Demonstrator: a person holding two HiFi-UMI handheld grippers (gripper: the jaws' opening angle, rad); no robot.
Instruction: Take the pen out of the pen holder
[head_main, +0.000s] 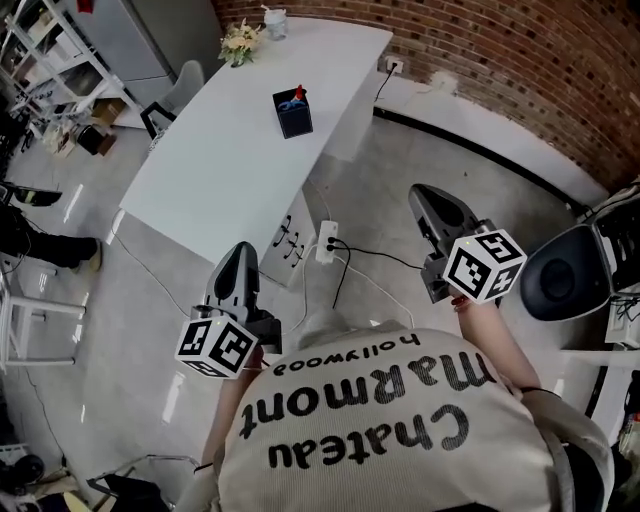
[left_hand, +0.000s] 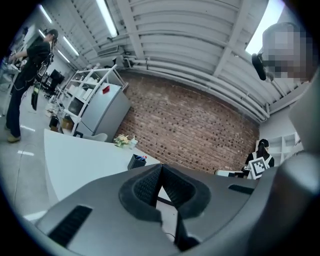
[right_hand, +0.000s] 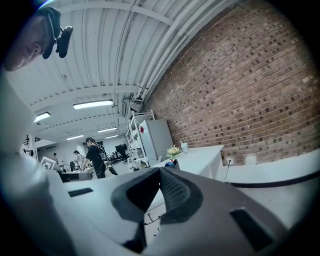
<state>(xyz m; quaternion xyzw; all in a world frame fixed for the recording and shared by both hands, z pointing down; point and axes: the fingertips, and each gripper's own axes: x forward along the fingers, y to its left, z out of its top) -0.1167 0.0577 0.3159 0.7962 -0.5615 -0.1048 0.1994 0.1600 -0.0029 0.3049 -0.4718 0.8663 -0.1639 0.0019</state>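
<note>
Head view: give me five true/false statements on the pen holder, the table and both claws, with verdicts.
1. The pen holder stands on the white table. True.
2. The left claw is shut on a pen. False: it is shut, but nothing is between its jaws.
3. The right claw is shut and empty. True.
4. The flowers touch the pen holder. False: they stand at the table's far end, well apart from it.
5. Both claws hang over the table. False: both are over the floor, short of the table's near end.
</note>
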